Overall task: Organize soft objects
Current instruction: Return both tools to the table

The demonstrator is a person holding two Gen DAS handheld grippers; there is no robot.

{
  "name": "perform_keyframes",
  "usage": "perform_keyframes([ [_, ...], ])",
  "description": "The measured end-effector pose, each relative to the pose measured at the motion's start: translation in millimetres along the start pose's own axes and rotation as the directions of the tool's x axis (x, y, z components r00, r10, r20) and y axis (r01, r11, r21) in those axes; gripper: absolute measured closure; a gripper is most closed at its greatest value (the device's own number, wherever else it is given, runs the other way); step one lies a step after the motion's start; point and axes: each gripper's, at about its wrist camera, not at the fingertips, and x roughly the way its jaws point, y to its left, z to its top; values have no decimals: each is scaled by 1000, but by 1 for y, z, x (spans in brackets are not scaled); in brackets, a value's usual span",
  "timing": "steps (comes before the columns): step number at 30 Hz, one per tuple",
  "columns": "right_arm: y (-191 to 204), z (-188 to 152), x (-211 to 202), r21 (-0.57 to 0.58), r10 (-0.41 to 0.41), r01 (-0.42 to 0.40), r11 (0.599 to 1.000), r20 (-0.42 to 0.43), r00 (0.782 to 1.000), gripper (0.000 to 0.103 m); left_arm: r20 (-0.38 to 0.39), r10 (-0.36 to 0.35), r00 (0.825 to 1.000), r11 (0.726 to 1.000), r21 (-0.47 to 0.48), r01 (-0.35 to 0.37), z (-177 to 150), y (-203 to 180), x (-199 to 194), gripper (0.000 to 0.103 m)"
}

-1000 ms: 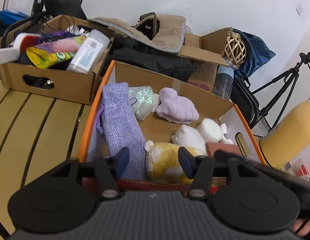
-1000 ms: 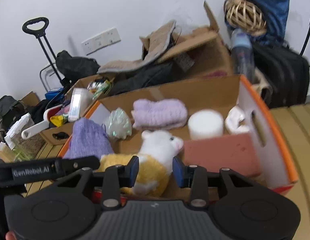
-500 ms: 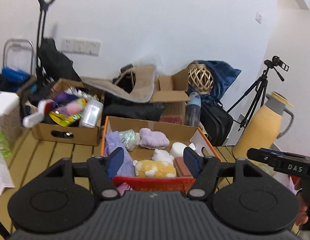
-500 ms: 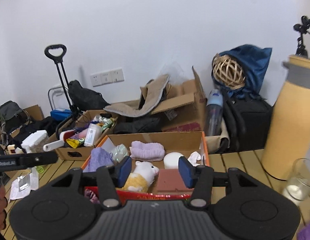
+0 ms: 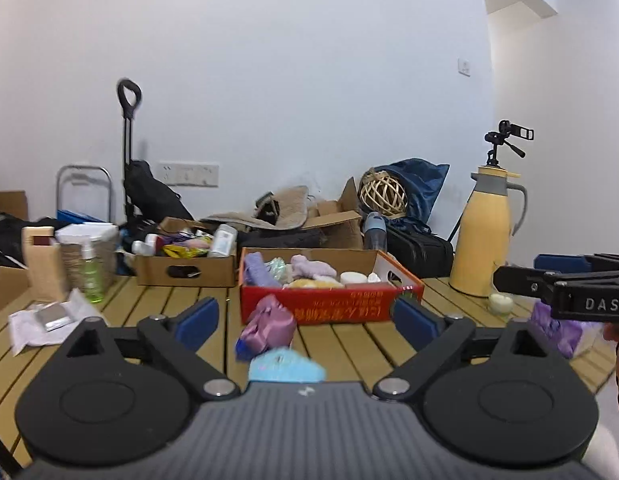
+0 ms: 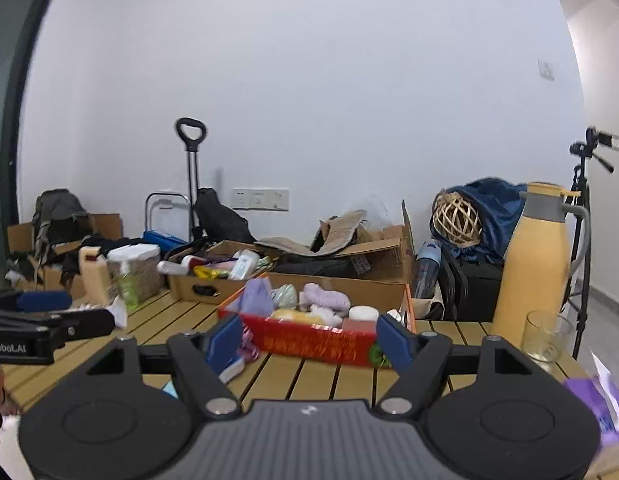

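Left wrist view: my left gripper [image 5: 305, 318] has its jaws wide apart and opening, nothing between the pads. At 12 o'clock on the slatted counter [image 5: 349, 350] sits the red box [image 5: 329, 306], holding a lilac pouch, a lavender fluffy piece and a white round thing. Just short of it a purple satin bundle [image 5: 269, 326] lies on the slats, a blurred blue soft item [image 5: 285, 366] nearer me. Yellow flask [image 5: 487, 234] at 2 o'clock; my right gripper's arm shows at 3 o'clock. Right wrist view: my right gripper [image 6: 307, 340] has jaws apart and opening, empty. Red box [image 6: 309, 340] at 12 o'clock, well apart from the pads. Empty glass [image 6: 545, 336] at 3 o'clock beside the flask; a purple packet [image 6: 597, 404] at 4 o'clock.
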Motion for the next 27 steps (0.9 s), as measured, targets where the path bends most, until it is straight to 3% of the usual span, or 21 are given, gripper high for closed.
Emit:
perform_keyframes([
  [2, 12, -21, -28, -3, 0, 0, 1000, 22, 1000, 16, 6, 37, 999, 999, -12, -37, -16, 0, -25, 3],
  [6, 27, -66, -75, 3, 35, -35, 999, 16, 999, 13, -43, 55, 998, 996, -61, -57, -45, 7, -59, 0],
  [9, 32, -81, -80, 4, 79, -79, 997, -45, 996, 13, -65, 75, 995, 996, -46, -78, -52, 9, -62, 0],
  [11, 35, -82, -80, -8, 68, -69, 998, -41, 997, 13, -57, 89, 994, 994, -51, -92, -52, 12, -59, 0],
  [20, 39, -88, -48, 28, 43, -41, 999, -83, 996, 13, -94, 128, 987, 986, -92, -136, -54, 39, -18, 0],
  [27, 44, -76, 32, 96, 83, -71, 993, -129, 988, 17, -80, 149, 986, 984, -85, -156, -33, 66, 44, 0],
])
